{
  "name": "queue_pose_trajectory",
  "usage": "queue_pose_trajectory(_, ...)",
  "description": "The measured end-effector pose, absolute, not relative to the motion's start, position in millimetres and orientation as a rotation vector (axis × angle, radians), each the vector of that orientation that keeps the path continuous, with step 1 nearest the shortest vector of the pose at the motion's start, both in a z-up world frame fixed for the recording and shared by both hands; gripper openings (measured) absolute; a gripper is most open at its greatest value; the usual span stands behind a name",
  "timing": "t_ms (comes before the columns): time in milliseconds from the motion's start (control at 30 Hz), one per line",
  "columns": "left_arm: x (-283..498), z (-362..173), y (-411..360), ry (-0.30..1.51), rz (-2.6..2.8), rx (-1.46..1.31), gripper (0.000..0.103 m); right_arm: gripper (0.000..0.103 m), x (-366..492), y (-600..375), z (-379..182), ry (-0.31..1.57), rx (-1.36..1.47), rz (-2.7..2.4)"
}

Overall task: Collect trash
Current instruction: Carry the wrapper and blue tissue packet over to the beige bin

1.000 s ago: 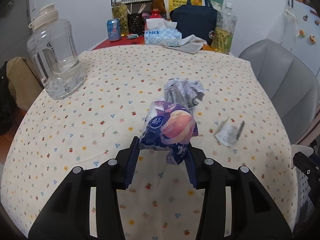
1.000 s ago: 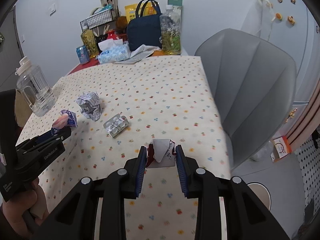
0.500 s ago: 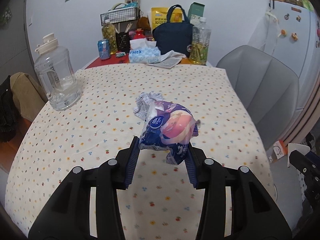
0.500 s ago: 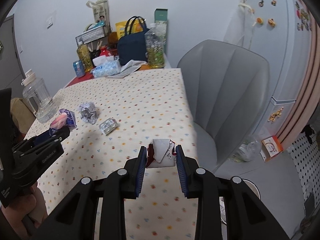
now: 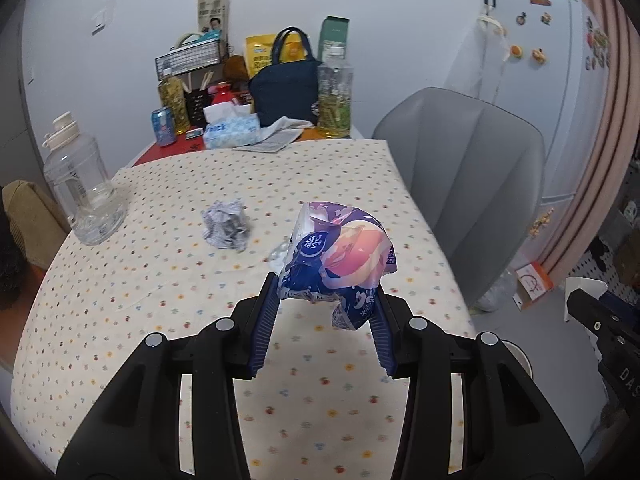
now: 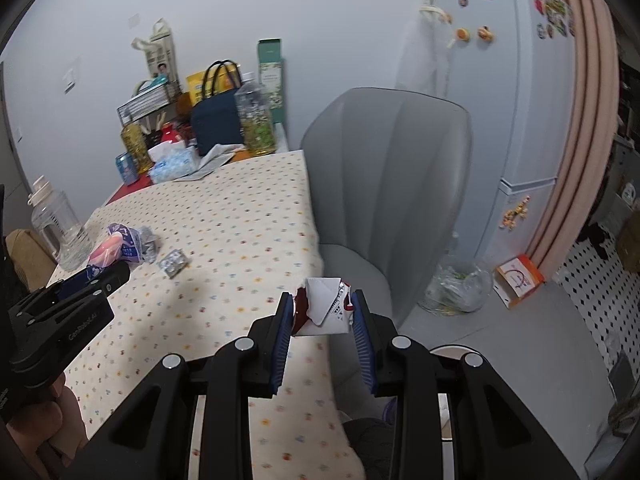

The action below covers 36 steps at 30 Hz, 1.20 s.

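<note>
Trash is in both grippers and on the tabletop [image 5: 160,280], which wears a cream cloth sprinkled with small coloured dots. The left gripper [image 5: 325,304] has its blue ribbed fingers [image 5: 262,332] pressed against a crumpled purple plastic wrapper [image 5: 340,256], glossy and puffed, printed with a blue round logo and a pink-orange patch; it is lifted clear of the cloth, its limp tail hanging down between the fingers. The right gripper [image 6: 323,320] holds a folded white paper scrap [image 6: 326,310] with red print, flat and creased, pinched at a narrow gap over the near right edge of the tabletop, its pointed fold tipped downward. Left on the cloth are a crumpled ball of grey-printed paper [image 5: 226,228], irregular and sharply wrinkled, and just right of it a small silvery foil blister pack [image 6: 174,263], lying flat, partly hidden behind the wrapper in the left view. A clear ribbed plastic jug [image 5: 82,196] stands upright at the far left edge.
</note>
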<state>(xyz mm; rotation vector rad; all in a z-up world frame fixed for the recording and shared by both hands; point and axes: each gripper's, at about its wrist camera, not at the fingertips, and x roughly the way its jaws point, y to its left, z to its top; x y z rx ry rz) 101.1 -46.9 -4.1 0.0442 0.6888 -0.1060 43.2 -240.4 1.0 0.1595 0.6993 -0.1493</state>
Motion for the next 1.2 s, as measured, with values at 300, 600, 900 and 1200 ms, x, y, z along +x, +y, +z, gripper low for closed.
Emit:
queue_pose_trajectory(300, 98.6, -3.5, -102.9, 0.697, -0.2, 0.085, 0.043, 0.03, 24.7, -290.1, 1.5, 0.684, 0.202, -0.235)
queue_pose_trajectory(600, 101.3, -11.4, -163.6, 0.713, -0.294, 0.14, 0.043, 0.03, 17.2, -336.3, -9.0, 0.693, 0.249, -0.312)
queue_pose_trajectory(900, 106.3, -26.7, -213.8, 0.746, -0.371, 0.19, 0.043, 0.03, 10.9, -379.8, -30.2, 0.718, 0.297, -0.377)
queue_pose_trajectory(1200, 116.5, -44.2, -256.2, 0.782, -0.426, 0.236, 0.043, 0.03, 12.8, -418.8, -54.0, 0.754, 0.343, -0.434)
